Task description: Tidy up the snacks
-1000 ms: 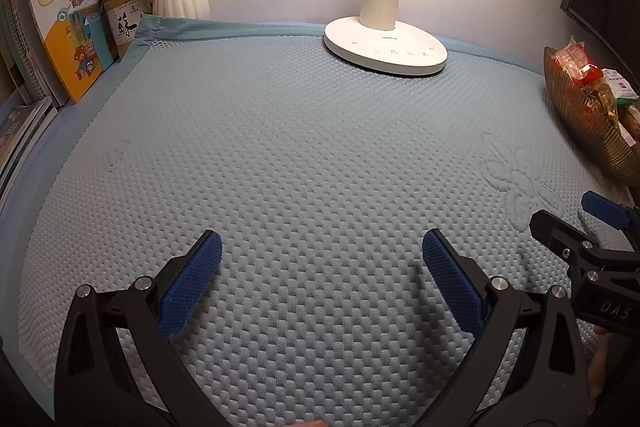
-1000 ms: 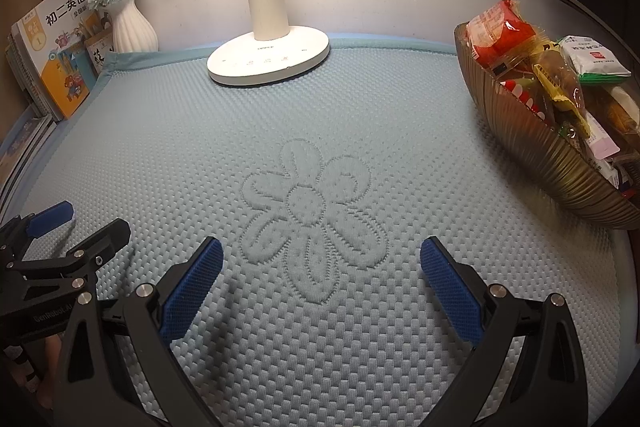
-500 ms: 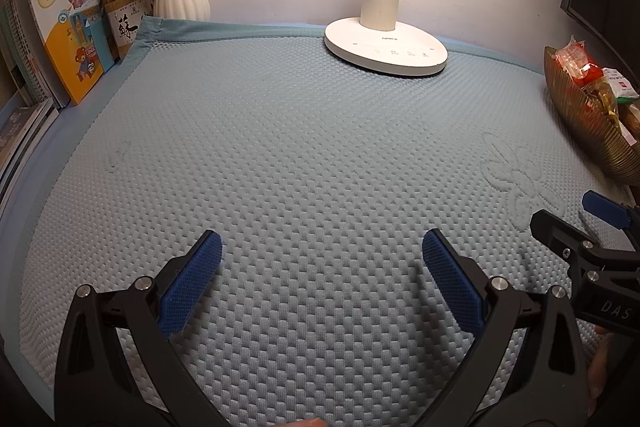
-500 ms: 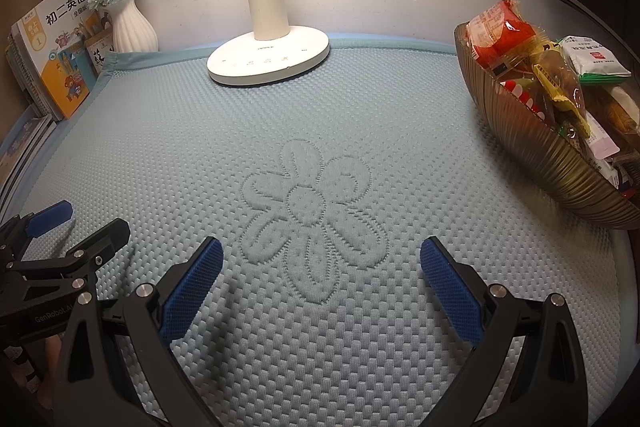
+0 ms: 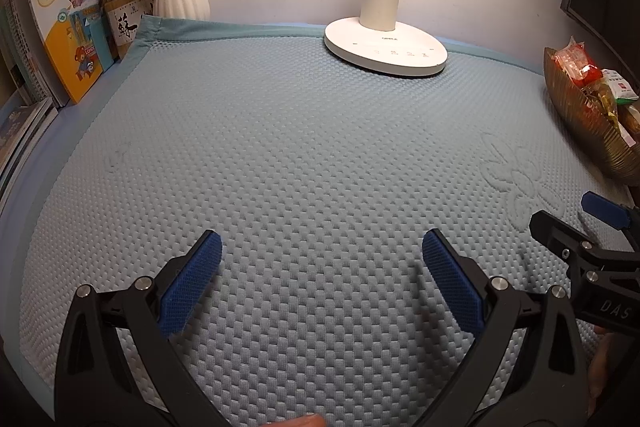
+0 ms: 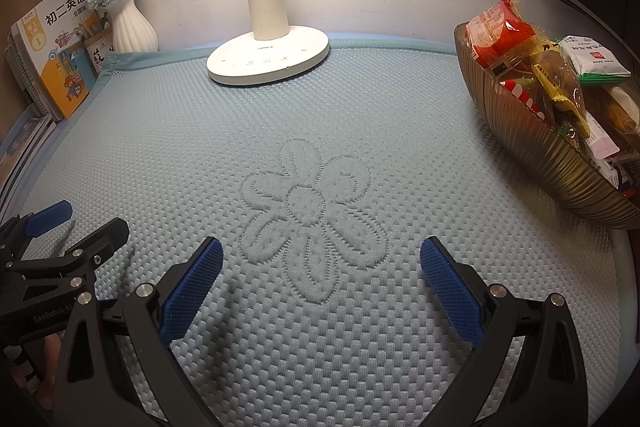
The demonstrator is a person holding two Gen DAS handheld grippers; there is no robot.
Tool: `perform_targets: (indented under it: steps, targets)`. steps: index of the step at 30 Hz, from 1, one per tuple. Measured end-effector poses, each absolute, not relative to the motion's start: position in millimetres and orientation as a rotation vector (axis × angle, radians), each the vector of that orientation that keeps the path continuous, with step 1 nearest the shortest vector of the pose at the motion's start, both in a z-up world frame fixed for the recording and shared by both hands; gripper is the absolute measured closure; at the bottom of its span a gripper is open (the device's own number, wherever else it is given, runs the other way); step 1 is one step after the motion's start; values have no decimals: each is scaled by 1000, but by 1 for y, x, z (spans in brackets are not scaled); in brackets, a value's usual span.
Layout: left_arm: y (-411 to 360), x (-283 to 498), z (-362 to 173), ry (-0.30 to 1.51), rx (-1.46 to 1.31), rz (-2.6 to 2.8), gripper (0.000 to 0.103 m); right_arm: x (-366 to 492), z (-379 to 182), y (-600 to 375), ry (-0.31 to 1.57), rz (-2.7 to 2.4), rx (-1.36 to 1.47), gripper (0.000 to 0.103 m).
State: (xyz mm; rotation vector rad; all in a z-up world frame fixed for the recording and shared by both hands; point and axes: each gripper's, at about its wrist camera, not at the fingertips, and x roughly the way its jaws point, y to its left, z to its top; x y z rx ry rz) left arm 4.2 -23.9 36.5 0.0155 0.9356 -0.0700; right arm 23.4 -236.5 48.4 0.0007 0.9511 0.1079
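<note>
Your 2 tools, the left hand-held gripper (image 5: 322,267) and right hand-held gripper (image 6: 320,273), hover wide and empty over the bare table (image 6: 360,115), while the snacks (image 6: 560,79) sit piled in the bowl (image 6: 532,143) at its right edge, so the organizing looks done.

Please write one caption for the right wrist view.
Open right gripper above a blue mat; snack bowl at right.

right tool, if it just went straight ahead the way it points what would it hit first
Probably the desk lamp: the open right tool points across bare blue mat, over the stitched flower, toward the lamp's base. The snack bowl sits off to the right. Depth is unclear.
</note>
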Motion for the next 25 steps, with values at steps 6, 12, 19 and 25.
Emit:
perform_targets:
  steps: [6,12,19,25]
  targets:
    - [-25,4,37,933,21,-64,3,23,48,-236,951,107,1,5]
    - [-25,3,38,924,25,-53,3,24,48,-237,951,109,-1,5]
    - [-28,4,38,921,48,-35,3,24,49,-237,951,109,0,5]
    - [-32,6,34,951,75,-11,3,24,48,-238,954,109,-1,5]
